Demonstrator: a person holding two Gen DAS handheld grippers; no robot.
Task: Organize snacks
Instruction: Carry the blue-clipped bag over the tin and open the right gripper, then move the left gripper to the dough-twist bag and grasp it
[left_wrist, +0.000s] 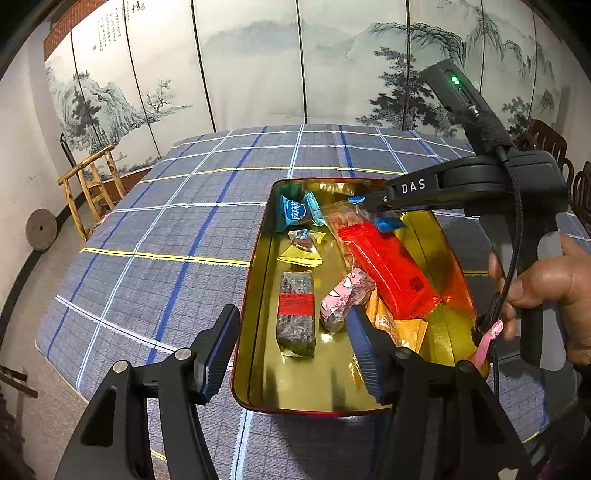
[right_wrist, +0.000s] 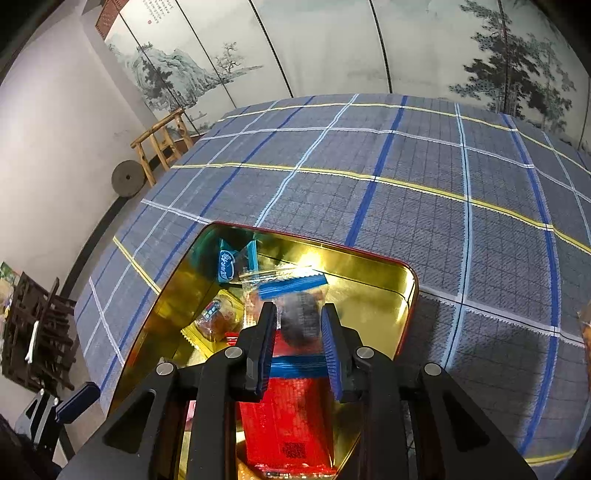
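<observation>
Your left gripper (left_wrist: 293, 345) is hovering over the near end of the red-rimmed, gold-lined rectangular metal tin (left_wrist: 314, 397), its jaws standing partly apart with nothing pressed between them: one blue-padded finger is hanging outside the tin's left wall, the other inside, just beside the pink-and-white wrapped sweet (left_wrist: 345, 295). Below that gap, the dark speckled bar with a red band (left_wrist: 297, 314) is lying flat on the tin floor. Your right gripper (right_wrist: 299, 323) is reaching down into the tin's far end with jaws set narrowly apart; a blurred, clear-wrapped dark snack with a blue edge (right_wrist: 301, 317) is sitting between the pads, though whether they are pressing on it cannot be told. Beneath it, the long red foil packet (left_wrist: 388, 273) is lying lengthwise along the tin's right side. A yellow-wrapped sweet (left_wrist: 303, 251), a light blue sachet (left_wrist: 295, 212) and an orange packet (left_wrist: 402, 328) are also resting in the tin. The tin is sitting on the blue-grey checked cloth covering the tabletop (left_wrist: 166, 236). Your right hand (left_wrist: 546, 291) is gripping its handle.
</observation>
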